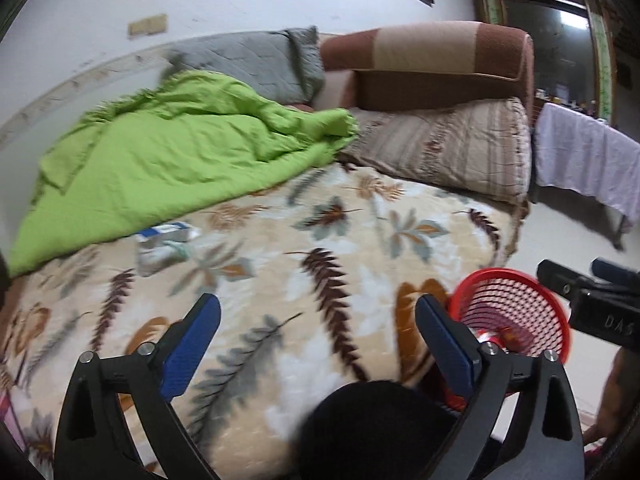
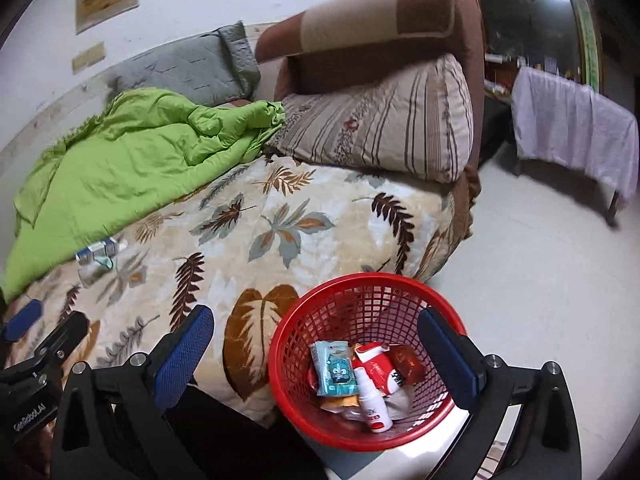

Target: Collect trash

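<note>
A red mesh basket (image 2: 296,328) stands on the floor beside the bed; inside lie a teal packet (image 2: 334,368), a small white spray bottle (image 2: 370,402) and red wrappers (image 2: 384,364). My right gripper (image 2: 316,344) hangs open above the basket with nothing between its fingers. My left gripper (image 1: 318,340) is open over the leaf-patterned blanket (image 1: 320,240), empty, with the basket (image 1: 516,304) to its right. A blue-and-white box (image 1: 168,232) and crumpled clear wrapping (image 1: 160,256) lie on the blanket by the green quilt; the box (image 2: 102,248) also shows in the right wrist view.
A green quilt (image 1: 168,152) covers the bed's left part, with a grey pillow (image 1: 248,60), a striped pillow (image 1: 448,148) and a brown sofa back (image 1: 432,60) behind. A table under white cloth (image 2: 576,132) stands across pale floor (image 2: 540,280). A dark-clothed knee (image 1: 372,428) is below.
</note>
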The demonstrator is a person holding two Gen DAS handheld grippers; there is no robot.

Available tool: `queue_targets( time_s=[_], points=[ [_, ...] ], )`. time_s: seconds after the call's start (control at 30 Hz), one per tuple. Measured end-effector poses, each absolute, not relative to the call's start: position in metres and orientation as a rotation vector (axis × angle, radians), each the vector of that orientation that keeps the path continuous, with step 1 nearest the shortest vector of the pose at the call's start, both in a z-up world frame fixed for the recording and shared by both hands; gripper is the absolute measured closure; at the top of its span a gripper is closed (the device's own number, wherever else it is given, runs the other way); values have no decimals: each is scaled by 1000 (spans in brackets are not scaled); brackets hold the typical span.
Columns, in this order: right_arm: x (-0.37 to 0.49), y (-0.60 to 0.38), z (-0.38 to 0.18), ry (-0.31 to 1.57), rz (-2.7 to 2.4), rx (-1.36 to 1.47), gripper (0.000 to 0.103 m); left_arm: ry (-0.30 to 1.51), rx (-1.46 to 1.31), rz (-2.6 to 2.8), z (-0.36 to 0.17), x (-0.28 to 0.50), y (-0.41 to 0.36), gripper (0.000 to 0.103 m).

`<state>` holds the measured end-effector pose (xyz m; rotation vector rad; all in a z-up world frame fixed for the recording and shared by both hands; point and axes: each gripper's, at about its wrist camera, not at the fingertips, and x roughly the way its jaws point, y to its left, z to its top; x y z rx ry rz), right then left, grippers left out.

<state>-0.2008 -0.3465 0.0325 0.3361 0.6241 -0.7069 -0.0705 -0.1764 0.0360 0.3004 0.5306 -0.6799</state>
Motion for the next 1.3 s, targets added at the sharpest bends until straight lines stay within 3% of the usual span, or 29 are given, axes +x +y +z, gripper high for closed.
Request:
queue_targets(
  time_s=[0.2, 0.5, 1.3],
  points=[
    [-201, -326, 37, 653, -742, 269, 0, 503, 274, -610, 34, -68, -157, 2],
    [-219, -284, 60, 520, -727, 123, 0, 516, 234, -572, 38, -61, -146, 2],
    [-221, -305, 41, 626, -720, 246, 0, 575, 315, -517, 29, -68, -158, 2]
  ],
)
